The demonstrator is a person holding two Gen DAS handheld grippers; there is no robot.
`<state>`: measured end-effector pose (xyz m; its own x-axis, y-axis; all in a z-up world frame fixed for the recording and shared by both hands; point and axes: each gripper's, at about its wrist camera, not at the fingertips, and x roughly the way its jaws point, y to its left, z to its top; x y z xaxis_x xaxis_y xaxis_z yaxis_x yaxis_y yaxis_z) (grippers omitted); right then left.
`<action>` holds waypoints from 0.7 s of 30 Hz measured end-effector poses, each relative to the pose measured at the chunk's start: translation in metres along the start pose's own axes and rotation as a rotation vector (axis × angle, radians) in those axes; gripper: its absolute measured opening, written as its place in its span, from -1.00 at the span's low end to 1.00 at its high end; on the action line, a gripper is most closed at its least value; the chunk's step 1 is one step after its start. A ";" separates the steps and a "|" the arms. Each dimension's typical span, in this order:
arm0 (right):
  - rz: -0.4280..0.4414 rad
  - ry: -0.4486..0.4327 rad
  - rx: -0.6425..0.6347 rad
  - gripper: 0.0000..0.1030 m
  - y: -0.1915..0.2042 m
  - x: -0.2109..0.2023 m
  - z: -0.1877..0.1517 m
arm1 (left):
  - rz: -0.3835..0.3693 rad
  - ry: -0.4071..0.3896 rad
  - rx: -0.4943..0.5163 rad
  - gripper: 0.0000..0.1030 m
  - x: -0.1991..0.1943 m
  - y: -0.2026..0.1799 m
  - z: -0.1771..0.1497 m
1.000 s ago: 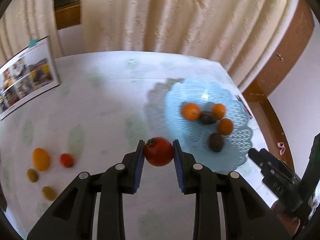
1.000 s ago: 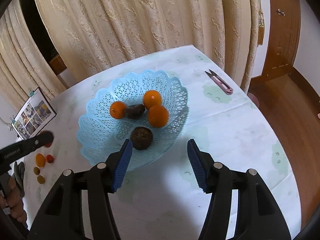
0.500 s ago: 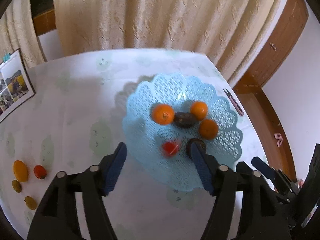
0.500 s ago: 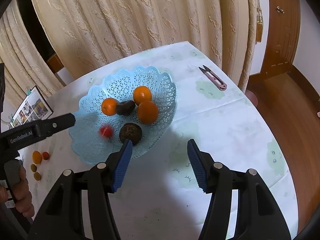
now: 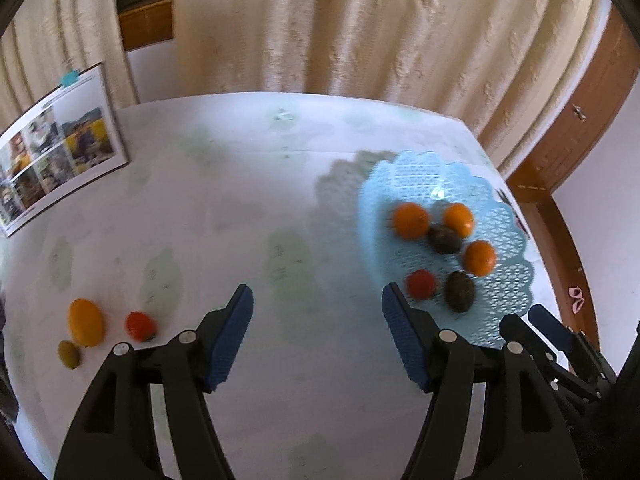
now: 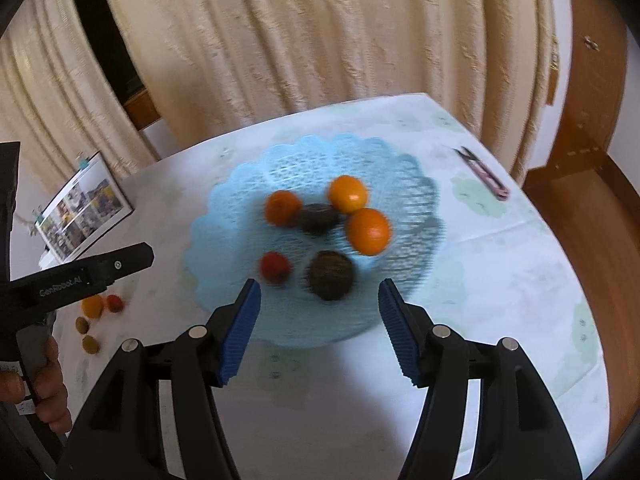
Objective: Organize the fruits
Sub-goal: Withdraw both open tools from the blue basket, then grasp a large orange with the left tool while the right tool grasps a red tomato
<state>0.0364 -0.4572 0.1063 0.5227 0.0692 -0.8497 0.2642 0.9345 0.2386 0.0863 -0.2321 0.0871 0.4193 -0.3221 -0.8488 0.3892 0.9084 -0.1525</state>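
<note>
- The left gripper (image 5: 316, 320) gapes wide, holding nothing; the red tomato (image 5: 421, 284) lies in the blue basket (image 5: 508, 280) just beyond its right finger.
- The right gripper (image 6: 319, 320) is spread wide and bare before the basket.

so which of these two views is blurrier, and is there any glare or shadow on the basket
Right wrist view: blurrier, the blue basket and its fruit smeared by motion, no clear glare. Left wrist view: milder blur, a small bright glint on the basket's lattice, and the basket's shadow cast on the tablecloth to its left.
</note>
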 end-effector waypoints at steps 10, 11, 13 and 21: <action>0.071 0.034 -0.090 0.22 0.064 0.013 -0.009 | 0.093 -0.007 -0.099 0.30 -0.016 0.079 -0.016; 0.076 0.039 -0.097 0.22 0.070 0.014 -0.010 | 0.105 -0.006 -0.112 0.30 -0.016 0.089 -0.018; 0.087 0.048 -0.108 0.22 0.081 0.016 -0.013 | 0.124 -0.004 -0.130 0.30 -0.017 0.105 -0.022; 0.107 0.074 -0.149 0.41 0.117 0.023 -0.024 | 0.185 0.004 -0.197 0.30 -0.015 0.166 -0.032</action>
<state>0.0600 -0.3376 0.1036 0.4792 0.1910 -0.8567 0.0843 0.9615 0.2615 0.1187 -0.0680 0.0587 0.4649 -0.1455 -0.8733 0.1388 0.9862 -0.0905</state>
